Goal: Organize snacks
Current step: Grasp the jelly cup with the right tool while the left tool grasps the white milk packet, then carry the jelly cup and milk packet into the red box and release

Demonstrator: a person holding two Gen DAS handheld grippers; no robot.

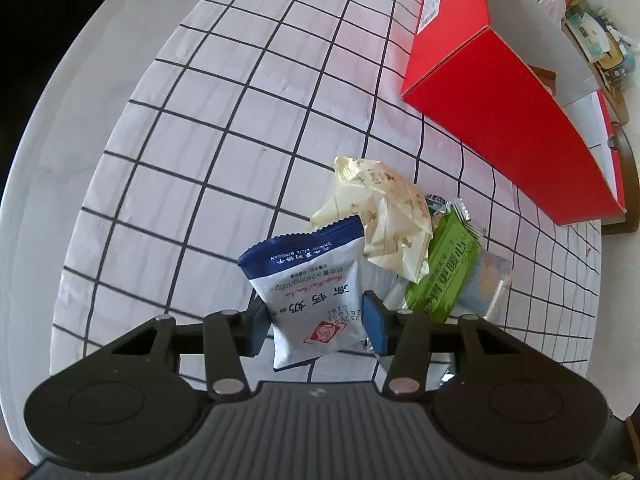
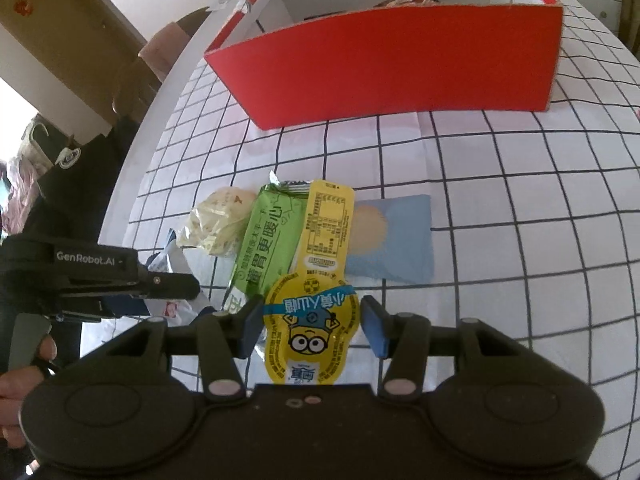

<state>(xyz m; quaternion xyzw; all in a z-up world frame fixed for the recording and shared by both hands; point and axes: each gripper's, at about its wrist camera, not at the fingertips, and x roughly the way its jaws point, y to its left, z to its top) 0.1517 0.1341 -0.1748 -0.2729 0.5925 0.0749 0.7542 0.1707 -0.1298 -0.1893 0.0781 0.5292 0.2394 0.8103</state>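
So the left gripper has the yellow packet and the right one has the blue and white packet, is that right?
No, they are swapped. The left gripper has the blue and white packet, as the left wrist view shows; the right gripper has the yellow packet, as the right wrist view shows.

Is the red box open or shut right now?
Open: the right wrist view shows the red box with no lid across its top, white inner walls exposed.

Both claws (image 1: 316,326) (image 2: 314,326) clamped, angled downward
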